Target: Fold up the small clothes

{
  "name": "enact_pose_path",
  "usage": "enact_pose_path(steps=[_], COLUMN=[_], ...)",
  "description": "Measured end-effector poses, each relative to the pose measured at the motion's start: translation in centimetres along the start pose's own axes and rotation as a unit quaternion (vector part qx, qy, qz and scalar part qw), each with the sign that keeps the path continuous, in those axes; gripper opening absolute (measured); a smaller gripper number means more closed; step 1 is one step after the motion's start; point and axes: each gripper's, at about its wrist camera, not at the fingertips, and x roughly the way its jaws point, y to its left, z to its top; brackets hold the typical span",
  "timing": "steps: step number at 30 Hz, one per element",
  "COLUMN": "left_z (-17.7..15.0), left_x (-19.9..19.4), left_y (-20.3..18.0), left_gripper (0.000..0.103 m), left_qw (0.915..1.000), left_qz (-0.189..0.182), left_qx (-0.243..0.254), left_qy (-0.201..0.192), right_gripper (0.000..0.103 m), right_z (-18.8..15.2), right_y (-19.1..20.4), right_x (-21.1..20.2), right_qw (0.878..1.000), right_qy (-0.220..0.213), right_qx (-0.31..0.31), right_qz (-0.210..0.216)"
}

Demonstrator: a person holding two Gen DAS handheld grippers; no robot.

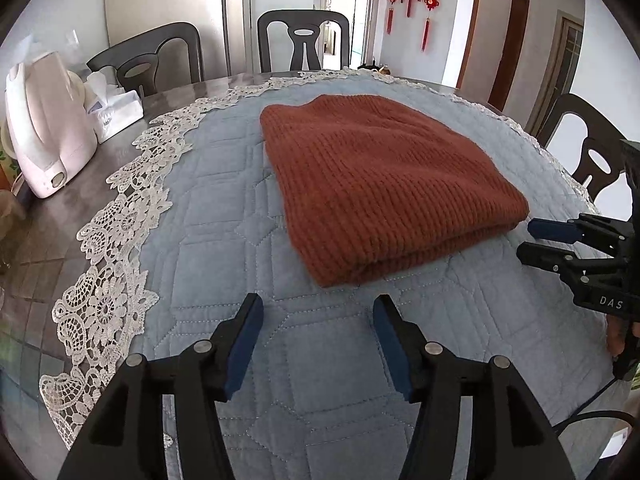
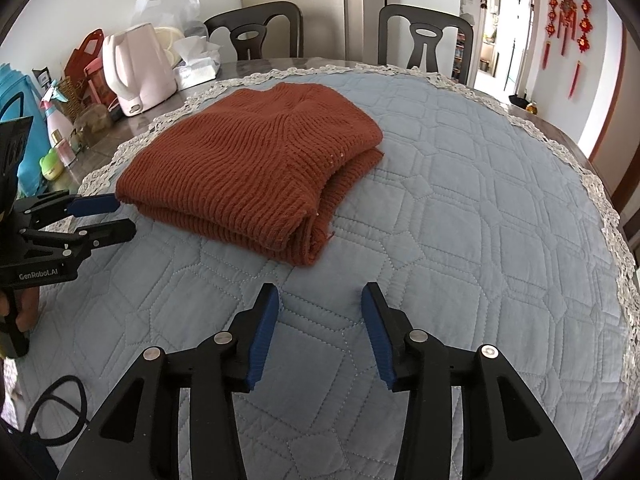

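A rust-brown ribbed knit sweater point(image 1: 384, 184) lies folded into a thick rectangle on the blue quilted mat point(image 1: 240, 248); it also shows in the right wrist view point(image 2: 256, 168). My left gripper point(image 1: 318, 312) is open and empty, just short of the sweater's near edge. It shows at the left of the right wrist view point(image 2: 120, 216), close to the sweater's corner. My right gripper point(image 2: 320, 296) is open and empty, a little in front of the sweater's folded corner. It shows at the right of the left wrist view point(image 1: 528, 236), beside the sweater's right edge.
A pink electric kettle point(image 2: 136, 76) and a tissue box point(image 2: 196, 68) stand on the table's left, with bottles and bags point(image 2: 56, 136) beyond. White lace point(image 1: 112, 272) borders the mat. Dark chairs point(image 1: 304, 40) ring the table. A black cable point(image 2: 60, 408) lies near the front edge.
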Motion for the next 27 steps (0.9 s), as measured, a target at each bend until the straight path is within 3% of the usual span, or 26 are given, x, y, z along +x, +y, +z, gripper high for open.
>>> enact_pose_path(steps=[27], left_z=[0.07], left_x=[0.31], left_y=[-0.4], left_gripper=[0.068], left_qw=[1.0], left_qz=[0.005], left_qx=[0.008], left_qy=[0.002], right_gripper=[0.045], right_z=[0.0], right_y=[-0.03], right_x=[-0.03], right_qw=[1.0], right_qy=[0.0], right_qx=[-0.001], right_qz=[-0.001])
